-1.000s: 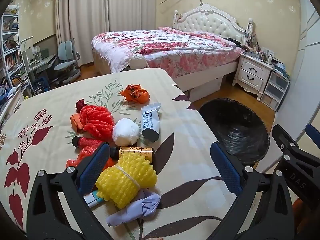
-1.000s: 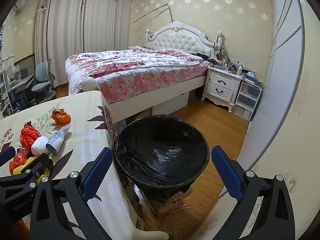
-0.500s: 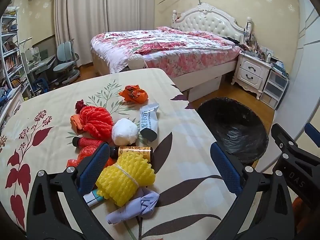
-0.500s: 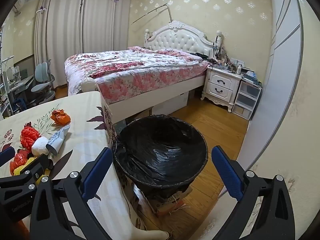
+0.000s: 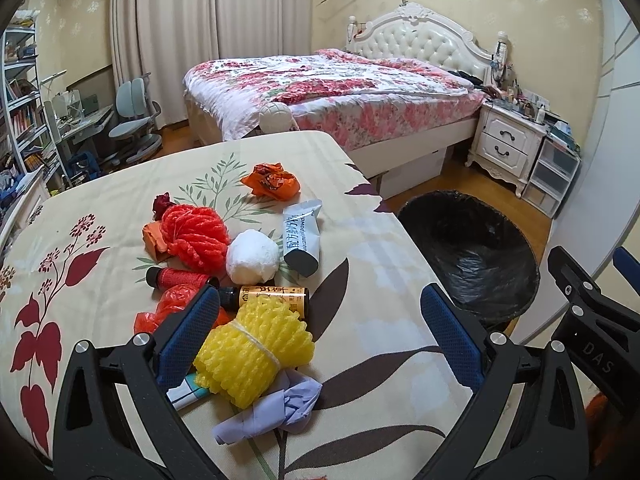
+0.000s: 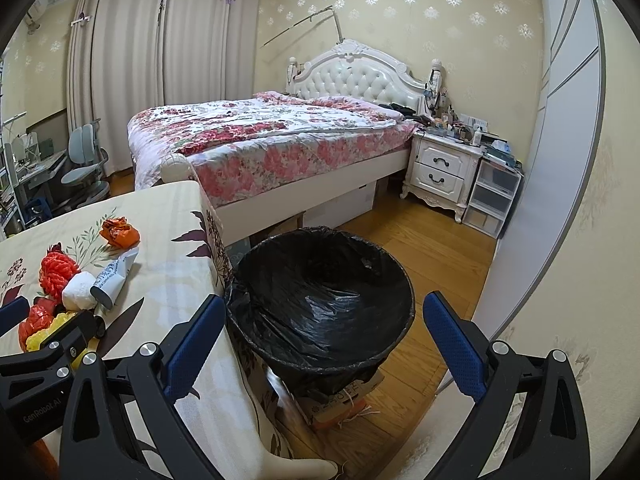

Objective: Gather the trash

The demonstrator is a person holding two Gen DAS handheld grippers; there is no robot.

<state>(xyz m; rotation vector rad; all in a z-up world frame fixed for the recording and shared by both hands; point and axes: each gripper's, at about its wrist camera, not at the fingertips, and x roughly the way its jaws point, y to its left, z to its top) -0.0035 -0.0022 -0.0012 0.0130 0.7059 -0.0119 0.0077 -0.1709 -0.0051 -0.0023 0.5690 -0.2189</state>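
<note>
Barely anything has shifted: the left claw (image 5: 316, 334) hovers open over the yellow net (image 5: 254, 350), the right claw (image 6: 320, 338) open above the empty bin (image 6: 320, 308); collecting hasn't begun.

Left wrist view: low over the table (image 5: 380, 240), close to the near trash pile, facing the far bed (image 5: 340, 92). Right wrist view: off the table's right edge, above the bin (image 6: 320, 300), same heading. Shared: table corner, bin, bed, nightstand (image 6: 444, 168). Each view catches the other gripper at its edge.
</note>
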